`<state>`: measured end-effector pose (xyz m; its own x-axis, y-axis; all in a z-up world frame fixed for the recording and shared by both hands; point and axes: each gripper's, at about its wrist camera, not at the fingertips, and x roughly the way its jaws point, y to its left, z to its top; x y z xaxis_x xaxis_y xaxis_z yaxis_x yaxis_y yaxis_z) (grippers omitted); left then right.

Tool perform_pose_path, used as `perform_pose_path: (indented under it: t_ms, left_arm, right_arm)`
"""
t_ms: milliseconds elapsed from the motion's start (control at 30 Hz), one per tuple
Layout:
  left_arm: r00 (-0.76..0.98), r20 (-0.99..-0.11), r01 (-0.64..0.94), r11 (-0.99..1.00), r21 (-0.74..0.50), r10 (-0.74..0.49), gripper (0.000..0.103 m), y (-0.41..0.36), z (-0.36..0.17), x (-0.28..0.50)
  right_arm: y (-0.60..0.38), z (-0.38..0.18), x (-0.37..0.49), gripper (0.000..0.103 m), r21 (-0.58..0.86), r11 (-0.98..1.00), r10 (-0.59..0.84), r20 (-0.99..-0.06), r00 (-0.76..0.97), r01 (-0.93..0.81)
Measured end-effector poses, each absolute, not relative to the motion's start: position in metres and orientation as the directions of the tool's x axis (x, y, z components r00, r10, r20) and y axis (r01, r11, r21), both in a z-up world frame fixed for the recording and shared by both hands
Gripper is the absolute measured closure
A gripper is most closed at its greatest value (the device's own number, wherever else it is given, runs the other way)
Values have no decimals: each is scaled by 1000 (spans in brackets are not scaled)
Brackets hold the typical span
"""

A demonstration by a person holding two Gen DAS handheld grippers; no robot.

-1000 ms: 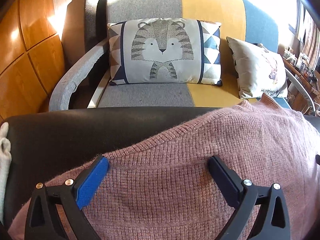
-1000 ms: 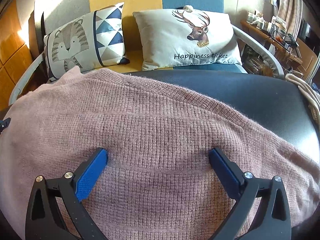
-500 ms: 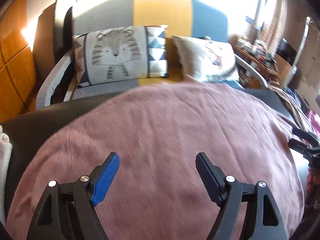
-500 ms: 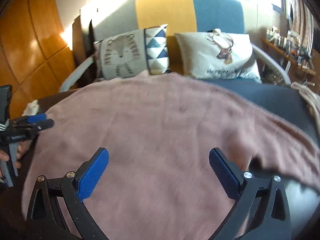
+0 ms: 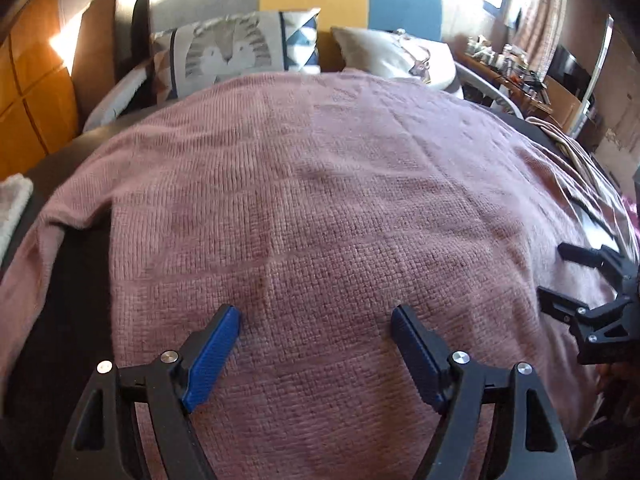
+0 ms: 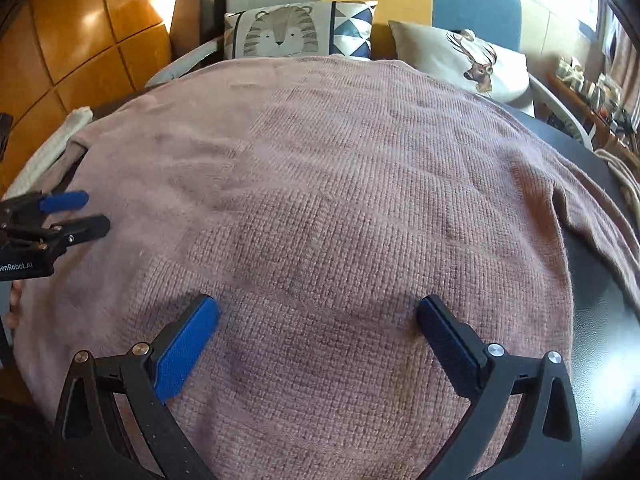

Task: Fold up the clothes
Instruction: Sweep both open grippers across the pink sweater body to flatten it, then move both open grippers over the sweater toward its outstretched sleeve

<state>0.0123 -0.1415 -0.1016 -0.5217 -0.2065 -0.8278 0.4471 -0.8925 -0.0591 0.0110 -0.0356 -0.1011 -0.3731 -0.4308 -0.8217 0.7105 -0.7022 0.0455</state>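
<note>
Both hand-held grippers, left [image 5: 316,350] and right [image 6: 318,338], hover agape; clamp your pink knit sweater's [image 5: 320,208] near-edge hem evenly.

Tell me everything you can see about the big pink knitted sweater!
The big dusty-pink knitted sweater is chunky, fuzzy wool with neat rows of stitches. It lies spread flat over a dark round table, body smooth with faint creases. One sleeve angles off at the left, the other at the right. Its far edge reaches toward the sofa cushions. Both hand-held grippers are open above it, neither pinching the fabric.
</note>
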Motion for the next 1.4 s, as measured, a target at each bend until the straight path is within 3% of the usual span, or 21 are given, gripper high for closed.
perform_pose_path:
  t_ms: [167, 600, 833, 1100, 1233, 1400]
  left_arm:
    - [-562, -795, 408, -913, -29, -226, 20, -145, -106, 22]
    - [-539, -819, 411, -910, -52, -197, 21, -145, -95, 51]
    - [-558, -800, 434, -899, -55, -220, 20, -133, -105, 86]
    - [-555, -799, 444, -895, -49, -232, 20, -135, -104, 102]
    - [-564, -803, 426, -901, -80, -195, 21, -121, -94, 120]
    - [-588, -796, 350, -932, -90, -144, 21, -96, -94, 141]
  right_arm:
    - [-32, -102, 11, 1, 40, -689, -436, -821, -370, 724]
    - [-22, -74, 29, 1, 89, -705, -477, -793, -378, 704]
    - [5, -99, 44, 1, 25, -685, -460, -789, -406, 728]
    - [3, -88, 41, 2, 24, -735, -397, -825, -402, 678]
    - [-13, -70, 72, 3, 101, -696, -491, -789, -369, 711]
    - [-47, -74, 123, 3, 24, -587, -508, -789, -345, 809]
